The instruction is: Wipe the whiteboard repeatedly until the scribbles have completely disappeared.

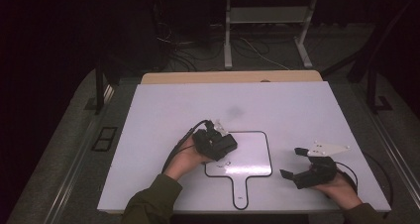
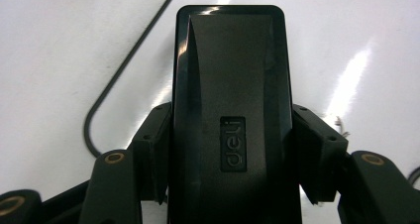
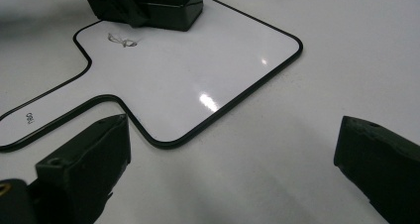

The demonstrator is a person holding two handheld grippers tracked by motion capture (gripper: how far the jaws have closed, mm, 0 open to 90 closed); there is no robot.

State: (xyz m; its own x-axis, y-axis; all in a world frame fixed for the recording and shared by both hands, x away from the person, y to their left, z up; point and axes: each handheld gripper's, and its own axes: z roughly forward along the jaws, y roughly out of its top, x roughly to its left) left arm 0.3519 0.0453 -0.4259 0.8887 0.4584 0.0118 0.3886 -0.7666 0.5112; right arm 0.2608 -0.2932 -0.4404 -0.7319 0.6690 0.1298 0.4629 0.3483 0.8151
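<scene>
- High view: a small paddle-shaped whiteboard (image 1: pixel 247 157) with a black edge lies flat on the white table (image 1: pixel 163 110), its handle pointing back toward the person; that puts the writing face within easy reach of both hands
- Left gripper (image 1: pixel 218 140) sits over the upper left corner of the whiteboard, clamped on a black eraser block (image 1: pixel 224 144); the left gripper view shows the eraser (image 2: pixel 230 110) squeezed between the two jaws at about the middle of its length, with its embossed label facing the camera; a grip on the long sides likely keeps the block from twisting when it is dragged across the board
- Faint scribble (image 3: pixel 122 39) remains on the board just beside the eraser (image 3: pixel 163 6), seen in the right gripper view; I judge this mark to be what the eraser is there to wipe, since the block rests on the board right next to it
- Right gripper (image 1: pixel 297 164) rests on the table to the right of the whiteboard, apart from it; its jaws stand wide apart with nothing between them, as the right gripper view shows bare table between the two black pads
- Right hand (image 1: pixel 341 184) seems parked clear of the wiping path; possibly ready to steady the board (image 3: pixel 198 85) should it slide
</scene>
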